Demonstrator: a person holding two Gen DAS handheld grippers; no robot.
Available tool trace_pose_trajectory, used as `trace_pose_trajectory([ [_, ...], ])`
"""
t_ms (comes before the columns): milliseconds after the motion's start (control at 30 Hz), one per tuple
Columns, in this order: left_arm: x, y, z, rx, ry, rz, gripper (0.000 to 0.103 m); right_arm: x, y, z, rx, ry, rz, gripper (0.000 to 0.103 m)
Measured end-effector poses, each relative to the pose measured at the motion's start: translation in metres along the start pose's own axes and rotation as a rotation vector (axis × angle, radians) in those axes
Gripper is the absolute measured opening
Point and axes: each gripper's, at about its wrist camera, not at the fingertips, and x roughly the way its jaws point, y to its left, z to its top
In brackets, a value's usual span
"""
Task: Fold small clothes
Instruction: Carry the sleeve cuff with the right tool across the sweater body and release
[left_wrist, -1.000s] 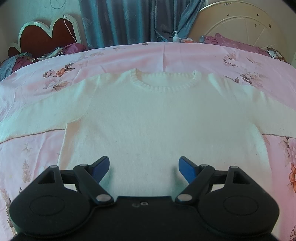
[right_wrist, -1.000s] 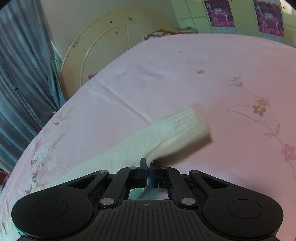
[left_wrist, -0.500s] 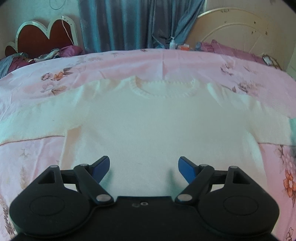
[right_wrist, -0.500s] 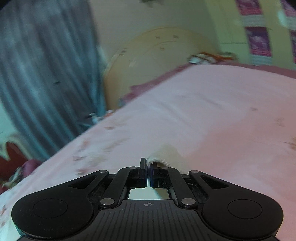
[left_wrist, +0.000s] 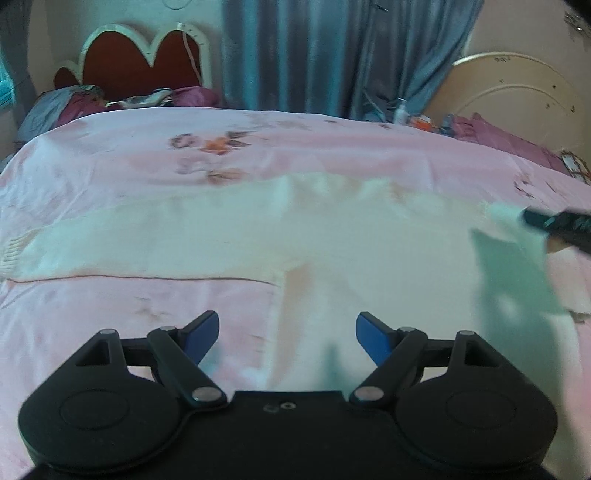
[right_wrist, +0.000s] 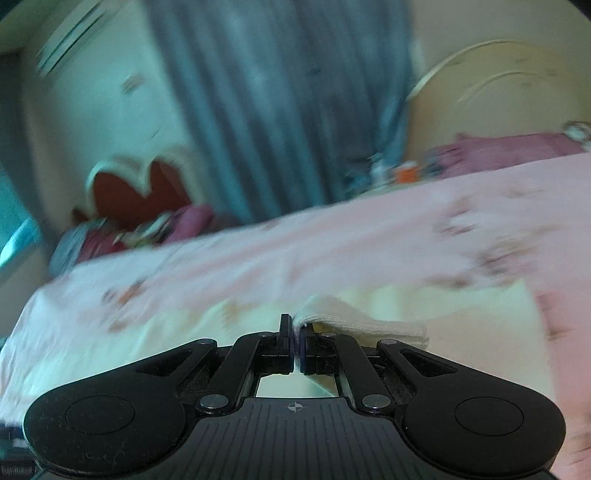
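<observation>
Two grippers over white sweater (left_wrist: 369, 236) on pink bedsheet (left_wrist: 147, 155).
Right gripper (right_wrist: 296, 332) pinched tight on ribbed sleeve cuff (right_wrist: 362, 323), lifted at frame centre; left gripper (left_wrist: 287, 334) spread wide, empty, above sweater's lower-left edge, other sleeve flat at left.

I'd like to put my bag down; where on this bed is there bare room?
The pink sheet lies bare below the white sweater's outstretched sleeve, and beyond the sweater towards the curtain. The bed's far edge is cluttered, by the red headboard.
</observation>
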Motion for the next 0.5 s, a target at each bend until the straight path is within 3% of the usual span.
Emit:
trace_pose_trajectory([
  [200, 0.006, 0.026, 0.008, -0.015, -0.009, -0.014, 0.080, 0.035, 0.056, -0.038, -0.130, 0.126, 0.019, 0.004],
  [233, 0.007, 0.028, 0.010, -0.015, -0.010, -0.027, 0.080, 0.039, 0.055, -0.040, -0.138, 0.139, 0.025, 0.014],
  [267, 0.007, 0.028, 0.011, -0.014, -0.013, -0.040, 0.080, 0.040, 0.057, -0.041, -0.139, 0.147, 0.038, 0.036],
  [333, 0.008, 0.025, 0.012, 0.006, -0.024, -0.062, 0.080, 0.037, 0.063, -0.043, -0.154, 0.136, 0.055, 0.062],
  [433, 0.011, 0.012, 0.013, 0.061, -0.042, -0.081, 0.080, 0.022, 0.060, -0.042, -0.168, 0.161, 0.126, 0.063],
  [500, 0.014, -0.001, 0.013, 0.093, -0.044, -0.114, 0.080, 0.007, 0.045, -0.040, -0.124, 0.164, 0.122, 0.063],
])
